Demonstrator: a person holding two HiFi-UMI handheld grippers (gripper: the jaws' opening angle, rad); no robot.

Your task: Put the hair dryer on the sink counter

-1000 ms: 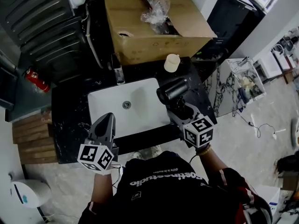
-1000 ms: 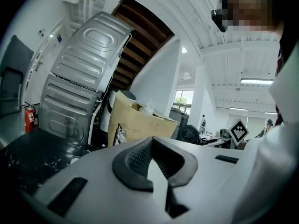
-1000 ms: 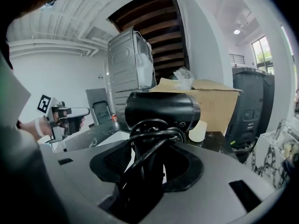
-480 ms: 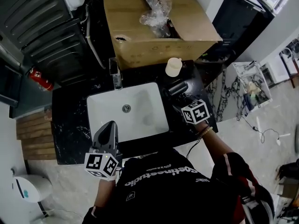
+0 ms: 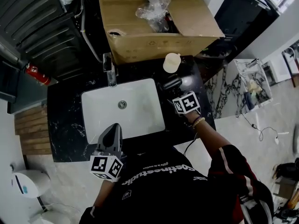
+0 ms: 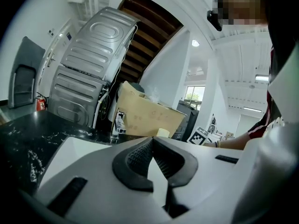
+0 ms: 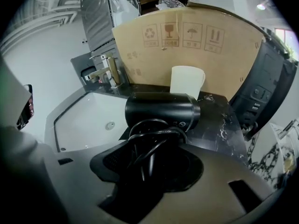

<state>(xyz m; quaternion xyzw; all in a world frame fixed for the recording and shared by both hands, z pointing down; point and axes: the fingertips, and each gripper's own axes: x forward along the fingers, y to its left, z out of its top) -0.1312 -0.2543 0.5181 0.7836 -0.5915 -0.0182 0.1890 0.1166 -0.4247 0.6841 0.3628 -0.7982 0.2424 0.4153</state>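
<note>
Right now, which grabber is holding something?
The right gripper: its jaws clamp the handle of the black hair dryer. The left gripper is shut, with nothing between its jaws.

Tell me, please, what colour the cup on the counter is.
Cream-white; the cup shows best in the right gripper view, behind the hair dryer.

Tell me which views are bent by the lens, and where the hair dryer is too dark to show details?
Right gripper view: strong fisheye, the cardboard box edge bows; the hair dryer handle and cord merge into shadow inside the right tool. Left gripper view: same bending, the grey appliance leans, windows glare. Head view: nearly straight, but the dryer barely stands out against the black counter.
</note>
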